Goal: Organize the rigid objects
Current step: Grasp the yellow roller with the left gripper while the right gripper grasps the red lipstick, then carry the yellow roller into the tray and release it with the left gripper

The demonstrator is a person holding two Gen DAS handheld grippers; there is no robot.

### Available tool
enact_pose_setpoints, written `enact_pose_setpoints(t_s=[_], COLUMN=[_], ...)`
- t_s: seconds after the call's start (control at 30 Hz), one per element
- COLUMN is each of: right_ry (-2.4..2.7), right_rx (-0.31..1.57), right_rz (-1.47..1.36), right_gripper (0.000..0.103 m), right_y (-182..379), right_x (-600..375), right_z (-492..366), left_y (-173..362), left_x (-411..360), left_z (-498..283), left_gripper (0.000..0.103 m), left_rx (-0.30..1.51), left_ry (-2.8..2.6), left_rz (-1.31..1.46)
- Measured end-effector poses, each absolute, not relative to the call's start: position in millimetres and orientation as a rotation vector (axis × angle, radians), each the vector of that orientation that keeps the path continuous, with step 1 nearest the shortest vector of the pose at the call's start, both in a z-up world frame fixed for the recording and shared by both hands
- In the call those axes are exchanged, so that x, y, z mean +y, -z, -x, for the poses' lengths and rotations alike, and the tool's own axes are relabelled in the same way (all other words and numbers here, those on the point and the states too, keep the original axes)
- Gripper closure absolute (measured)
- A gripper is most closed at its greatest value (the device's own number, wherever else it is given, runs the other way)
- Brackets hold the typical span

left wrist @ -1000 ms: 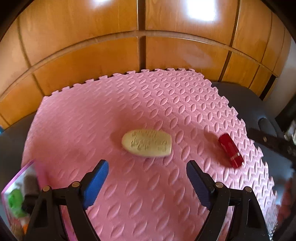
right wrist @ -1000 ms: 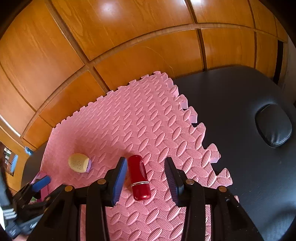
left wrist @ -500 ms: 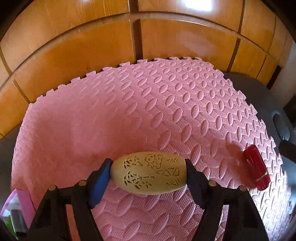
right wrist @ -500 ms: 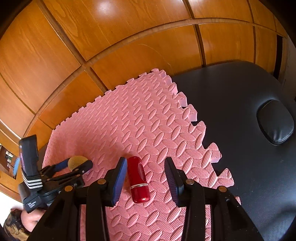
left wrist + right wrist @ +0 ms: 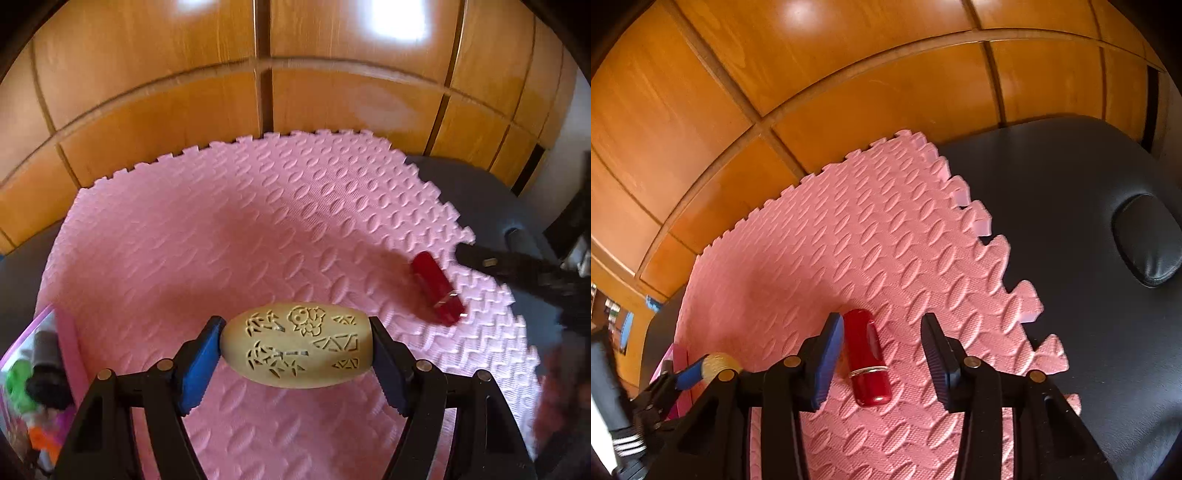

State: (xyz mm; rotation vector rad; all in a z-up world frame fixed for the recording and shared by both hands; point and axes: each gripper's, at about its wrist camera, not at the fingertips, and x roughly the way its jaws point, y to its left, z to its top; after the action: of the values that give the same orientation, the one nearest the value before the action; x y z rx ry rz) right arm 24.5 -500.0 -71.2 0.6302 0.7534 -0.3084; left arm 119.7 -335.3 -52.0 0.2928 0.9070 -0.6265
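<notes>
A carved egg (image 5: 295, 345) is being gripped by the left tool (image 5: 295, 354) over a pink mat (image 5: 258, 240); the lipstick (image 5: 868, 356) is being straddled by the open right tool (image 5: 882, 358), beneath wood panelling (image 5: 812, 74).

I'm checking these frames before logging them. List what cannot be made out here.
- Pink bin, left wrist view: cut off by the frame edge and blurred; its contents cannot be named.
- Right gripper, left wrist view: a dark motion-blurred streak; its state is unreadable there.
- Red lipstick tube, right wrist view: contact with the left finger cannot be told.
- Carved beige oval, right wrist view: mostly hidden behind the gripper arm.
</notes>
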Motion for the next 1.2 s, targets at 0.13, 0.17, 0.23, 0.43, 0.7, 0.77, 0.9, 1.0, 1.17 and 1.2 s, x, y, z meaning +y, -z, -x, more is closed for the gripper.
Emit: enact_pose_setpoints(t_s=[0.13,0.17,0.23,0.43,0.7,0.77,0.9,1.0,1.17,1.2], right_ry=[0.276,0.273,0.263,0.275,0.156,0.111,0.112,0.105,0.124,0.125], right_rx=[0.763,0.764,0.771,0.826,0.881,0.897,0.888,0.869,0.836,0.836], right_rz=[-0.563,-0.547,-0.51,-0.375,-0.213,-0.144,-0.098,-0.091,-0.09,-0.088], right_gripper=[0.059,0.059,0.059,0.059,0.078,0.077,0.075,0.073,0.072,0.072], right_y=[72.2,72.5,73.8,86.4,95.2,98.6,101.0,102.8,104.0,103.8], right_x=[-487.3,-484.8,-479.6,-461.6,-425.6,-406.9,-399.0,-397.6,-396.5,-396.4], right_z=[-33.1,-34.5,-38.6,-51.0,-55.6,-57.2,-55.5,-52.3,-50.5,-50.9], left_y=[33.8,30.2,26.5,17.3,3.5,1.1,2.1,6.7,15.2,15.9], left_x=[-319.7,-315.3,-311.0,-292.3,-256.5,-246.0,-228.2,-216.1,-201.4,-199.0], left_z=[-100.2,-94.1,-85.1,-62.5,-39.9,-35.8,-30.7,-28.8,-27.0,-25.3], left_gripper=[0.027,0.027,0.027,0.027,0.027,0.027,0.027,0.027,0.027,0.027], left_rx=[0.887,0.884,0.872,0.847,0.779,0.761,0.749,0.757,0.779,0.78], left_ry=[0.642,0.647,0.649,0.653,0.602,0.579,0.543,0.519,0.489,0.486], left_rz=[-0.233,-0.221,-0.221,-0.206,-0.186,-0.183,-0.174,-0.166,-0.154,-0.152])
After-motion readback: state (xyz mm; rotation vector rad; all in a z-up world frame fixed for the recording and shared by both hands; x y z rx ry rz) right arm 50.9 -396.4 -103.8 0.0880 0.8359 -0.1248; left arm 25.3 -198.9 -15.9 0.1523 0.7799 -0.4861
